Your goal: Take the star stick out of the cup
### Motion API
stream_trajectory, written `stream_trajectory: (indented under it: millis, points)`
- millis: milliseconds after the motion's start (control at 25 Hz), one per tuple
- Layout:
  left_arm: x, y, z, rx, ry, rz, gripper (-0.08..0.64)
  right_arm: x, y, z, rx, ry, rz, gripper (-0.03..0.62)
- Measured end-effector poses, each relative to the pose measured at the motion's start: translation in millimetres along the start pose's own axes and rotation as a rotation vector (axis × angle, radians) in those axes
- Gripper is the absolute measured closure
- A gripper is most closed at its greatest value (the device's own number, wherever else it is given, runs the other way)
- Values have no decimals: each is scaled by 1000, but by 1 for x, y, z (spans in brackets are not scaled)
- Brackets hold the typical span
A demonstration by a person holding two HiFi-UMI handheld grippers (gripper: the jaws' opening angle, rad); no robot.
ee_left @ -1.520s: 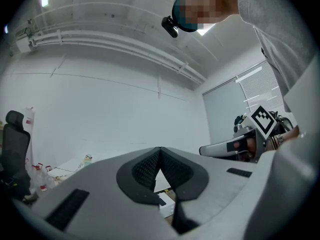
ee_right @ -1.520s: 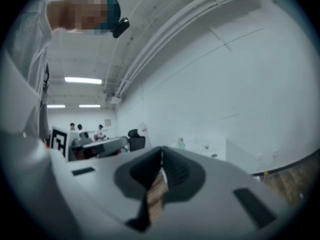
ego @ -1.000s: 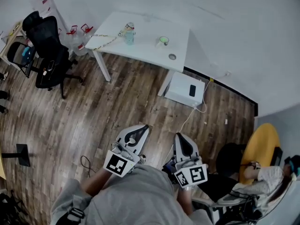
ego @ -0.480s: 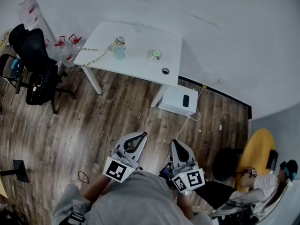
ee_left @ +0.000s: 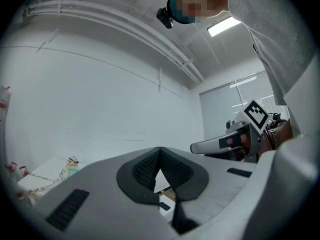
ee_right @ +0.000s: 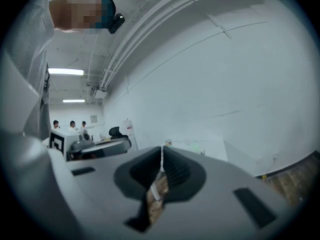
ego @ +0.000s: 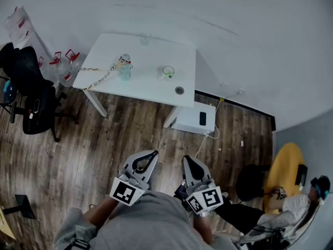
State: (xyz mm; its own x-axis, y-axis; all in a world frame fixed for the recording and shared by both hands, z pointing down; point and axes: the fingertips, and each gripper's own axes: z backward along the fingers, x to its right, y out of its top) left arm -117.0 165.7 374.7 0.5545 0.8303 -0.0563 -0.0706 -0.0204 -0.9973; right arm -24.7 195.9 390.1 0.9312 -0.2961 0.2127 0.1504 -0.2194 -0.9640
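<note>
The left gripper (ego: 147,159) and right gripper (ego: 190,164) are both closed on nothing. One cup (ego: 167,72) is seen on one table (ego: 145,87), well apart from them; its stick cannot be made out.

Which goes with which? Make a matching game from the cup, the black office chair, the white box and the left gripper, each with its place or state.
Things: 1 cup; 2 black office chair; 3 white box; 4 left gripper.
Places or states: A shut, holding nothing; B on the white table; C on the floor beside a table leg; D on the floor, far left in the head view.
Pairs: 1-B, 2-D, 3-C, 4-A.
</note>
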Motion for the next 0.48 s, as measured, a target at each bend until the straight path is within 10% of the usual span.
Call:
stream_trajectory:
  millis: [480]
  points:
    - [-48, -6, -16, -14, -7, 29, 526, 5, 3, -42, -6, -34, -26, 557]
